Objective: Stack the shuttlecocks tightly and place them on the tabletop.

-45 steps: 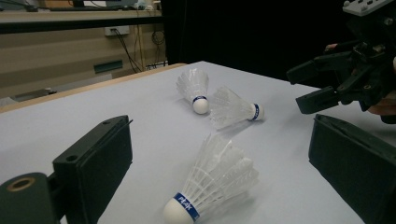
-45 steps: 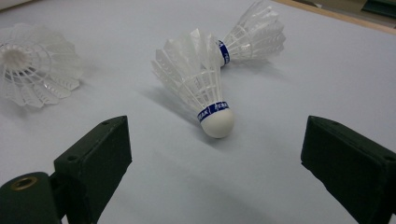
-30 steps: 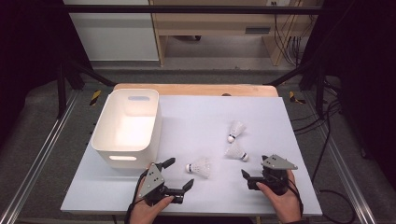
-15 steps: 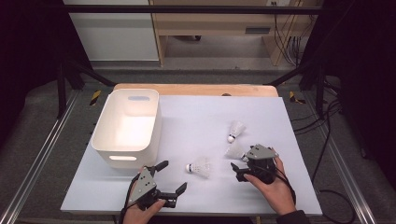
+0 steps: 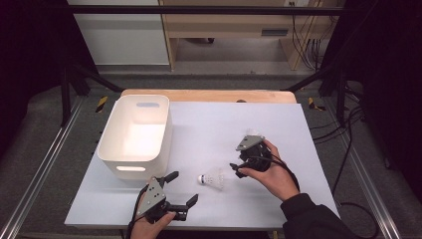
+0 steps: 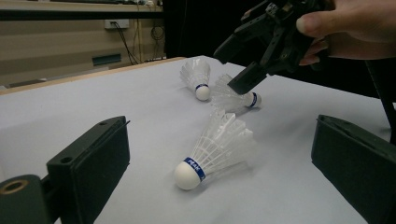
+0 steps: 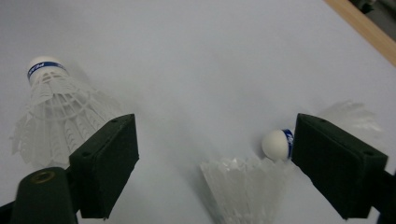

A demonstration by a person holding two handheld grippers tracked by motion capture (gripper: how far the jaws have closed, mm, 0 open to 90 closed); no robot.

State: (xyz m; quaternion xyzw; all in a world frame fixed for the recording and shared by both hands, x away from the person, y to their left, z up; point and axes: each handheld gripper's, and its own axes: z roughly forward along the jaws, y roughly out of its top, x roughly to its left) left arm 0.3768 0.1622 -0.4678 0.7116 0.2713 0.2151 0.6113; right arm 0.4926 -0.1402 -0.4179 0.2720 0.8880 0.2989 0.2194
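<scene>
The nearest shuttlecock (image 6: 212,149) carries a blue band just behind its white cork tip, with white lettering on it that is too small for me to read. The feathers are white and see-through, fanned into a cone, and it lies on its side on the white table (image 5: 209,124), cork pointing toward my left tongs (image 5: 175,191). It sits out in front of those tongs, between the lines of the two black jaws but ahead of them and touching neither. The left tongs are released, jaws wide apart, nothing in them.

My right tongs (image 5: 238,171) hang above the table with the jaws pointing down, and they are released too, with no pad pressing on anything; the jaws have just been closing a little. Below them a second shuttlecock (image 7: 247,191) lies with its feather skirt in the gap between the jaws, and a third shuttlecock (image 7: 280,143) lies just beside the right-hand jaw, its white cork and blue band showing at the jaw's edge. Both have the same blue band and white feathers as the first. In the left gripper view these two lie close together beyond the nearest one, under the right tongs (image 6: 245,70).

A white bin (image 5: 134,134) stands on the table beyond my left tongs, well apart from my right ones.
</scene>
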